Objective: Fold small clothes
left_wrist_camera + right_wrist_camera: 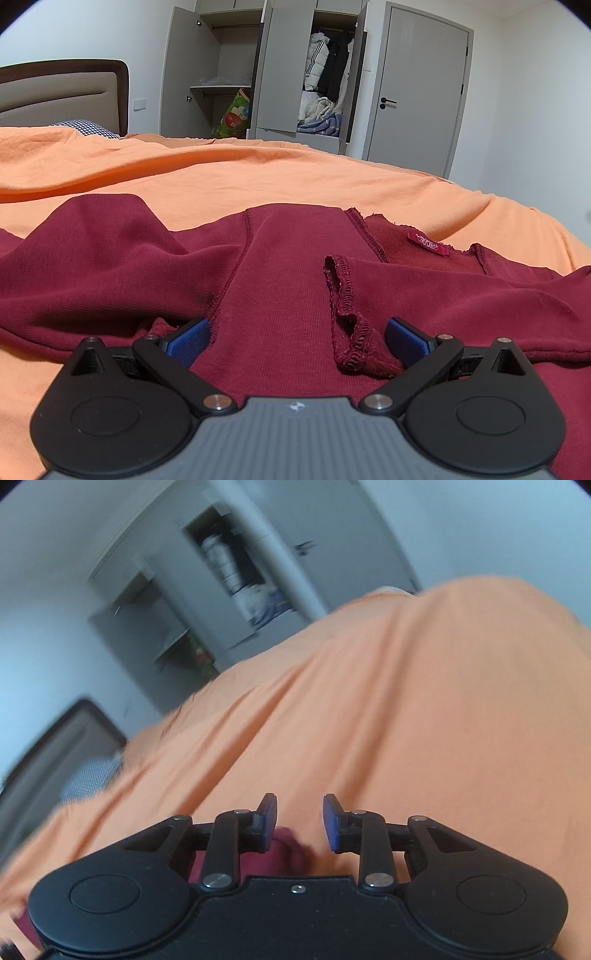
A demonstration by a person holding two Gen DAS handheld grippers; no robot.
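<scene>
One wardrobe, hung jackets, folded blankets

— What's past the bed with its orange sheet?
— Far off, a grey wardrobe stands open, coats hanging inside; a grey door to its right, white walls, a padded headboard far left

The orange sheet beyond the red garment lies bare up to the far edge of the bed, giving open passage. A headboard and patterned pillow block the far left corner.
</scene>
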